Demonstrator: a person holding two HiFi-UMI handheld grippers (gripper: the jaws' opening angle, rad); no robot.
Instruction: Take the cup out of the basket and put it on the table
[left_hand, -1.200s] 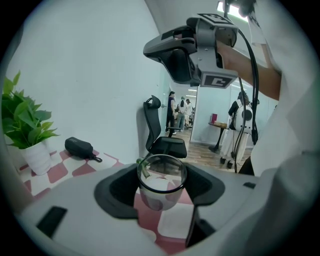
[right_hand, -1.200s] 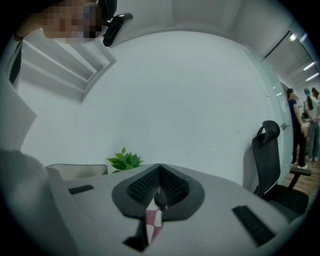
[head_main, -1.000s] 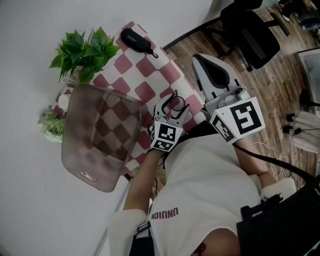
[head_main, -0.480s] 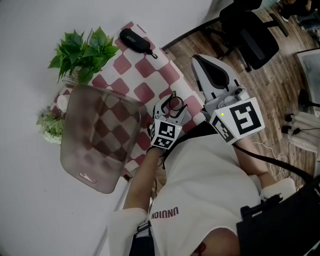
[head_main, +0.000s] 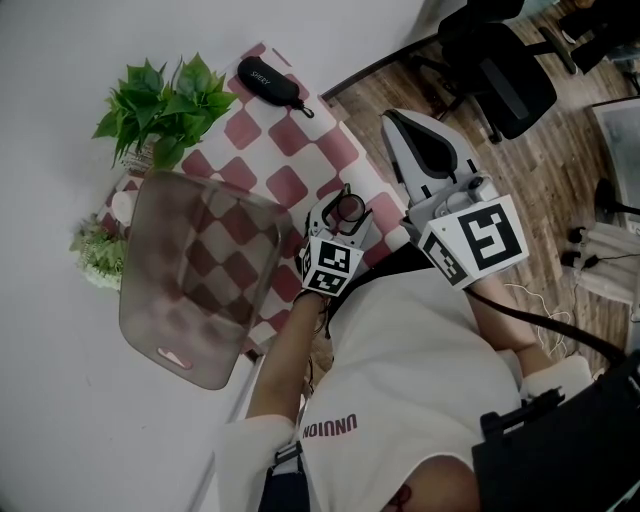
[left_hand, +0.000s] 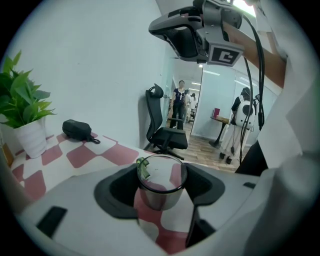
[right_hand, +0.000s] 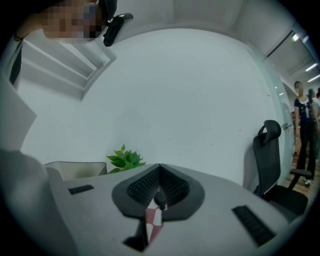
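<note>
Bare checkered cloth (head_main: 290, 185) beside the basket (head_main: 190, 370) lies open for passage — the plant (head_main: 165, 105) and black case (head_main: 270, 82) crowd the far end.

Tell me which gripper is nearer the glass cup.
Left. The left gripper has the cup clamped between its jaws over the checkered tablecloth; the right gripper, shut, is apart from it, to the cup's right in the head view.

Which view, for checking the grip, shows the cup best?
The left gripper view: the cup sits large between the fingers. The head view shows it small from above; the right gripper view misses it.
</note>
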